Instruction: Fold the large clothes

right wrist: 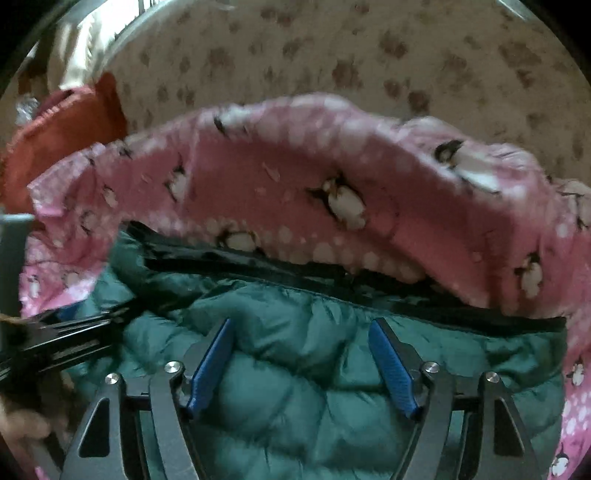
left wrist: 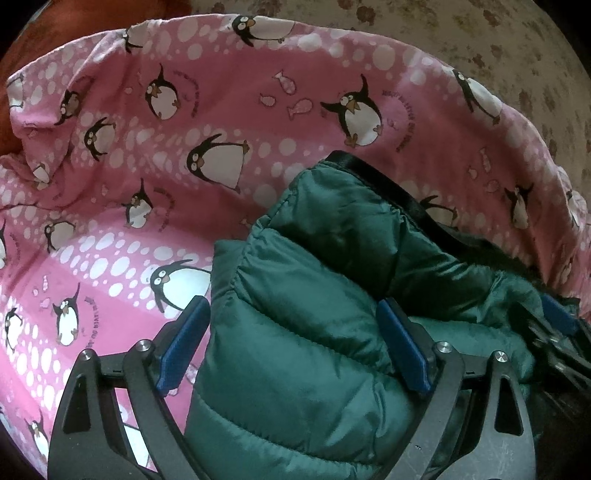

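Observation:
A dark green quilted puffer jacket (left wrist: 314, 288) with black trim lies bunched on a pink penguin-print sheet (left wrist: 147, 155). My left gripper (left wrist: 295, 332) is open, its blue pads (left wrist: 183, 343) standing on either side of a thick fold of the jacket without pinching it. The right gripper shows at the far right of the left wrist view (left wrist: 561, 332). In the right wrist view the jacket (right wrist: 295, 350) fills the lower half, and my right gripper (right wrist: 301, 354) is open just above its quilted surface. The left gripper appears at that view's left edge (right wrist: 74, 332).
The pink sheet (right wrist: 295, 192) is rumpled up in a ridge behind the jacket. Beyond it is a beige floral-patterned surface (right wrist: 332, 55). An orange-red cloth (right wrist: 66, 125) lies at the far left, also showing in the left wrist view (left wrist: 55, 33).

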The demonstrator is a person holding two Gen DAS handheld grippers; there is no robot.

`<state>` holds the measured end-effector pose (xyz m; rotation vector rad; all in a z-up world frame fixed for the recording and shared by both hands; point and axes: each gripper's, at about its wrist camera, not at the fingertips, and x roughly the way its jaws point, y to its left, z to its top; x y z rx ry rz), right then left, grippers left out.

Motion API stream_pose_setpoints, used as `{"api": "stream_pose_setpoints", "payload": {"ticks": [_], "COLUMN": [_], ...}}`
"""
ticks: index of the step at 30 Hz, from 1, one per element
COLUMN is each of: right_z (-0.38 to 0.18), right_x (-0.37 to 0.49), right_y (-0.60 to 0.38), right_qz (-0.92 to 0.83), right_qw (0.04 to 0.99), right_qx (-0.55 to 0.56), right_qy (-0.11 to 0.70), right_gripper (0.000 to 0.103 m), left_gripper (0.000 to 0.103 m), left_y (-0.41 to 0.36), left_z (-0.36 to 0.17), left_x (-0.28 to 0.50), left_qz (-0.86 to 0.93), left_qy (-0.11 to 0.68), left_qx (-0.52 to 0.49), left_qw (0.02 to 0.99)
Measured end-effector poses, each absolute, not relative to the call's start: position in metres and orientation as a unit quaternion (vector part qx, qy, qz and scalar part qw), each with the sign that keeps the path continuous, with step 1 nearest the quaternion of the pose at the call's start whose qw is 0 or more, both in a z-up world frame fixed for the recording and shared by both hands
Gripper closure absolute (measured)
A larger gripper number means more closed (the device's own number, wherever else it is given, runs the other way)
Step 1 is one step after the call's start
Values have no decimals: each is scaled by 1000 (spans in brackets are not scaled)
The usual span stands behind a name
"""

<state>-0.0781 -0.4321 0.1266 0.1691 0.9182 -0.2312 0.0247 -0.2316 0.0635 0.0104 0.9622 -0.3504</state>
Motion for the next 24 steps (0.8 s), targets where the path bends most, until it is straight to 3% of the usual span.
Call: {"api": "stream_pose_setpoints", "payload": {"ticks": [9,19,24], "right_z": [82,160,157], "right_x": [-50,-156,-200], "right_y": [-437,-483,-548], "right_qz": [-138,-189,-283], "right_qw": [866,892,860], "right_qx": [104,103,121], "right_qy": [470,397,407], "right_gripper": [30,30,30], "left_gripper": [11,11,11], "left_y": [-239,-211,-219], "left_z": [56,83,65], "left_x": [31,18,33], "left_qz": [-167,-182,-157], "left_qy": [467,450,477], "left_qx": [7,-14,-17], "left_qw": [868,874,865]}}
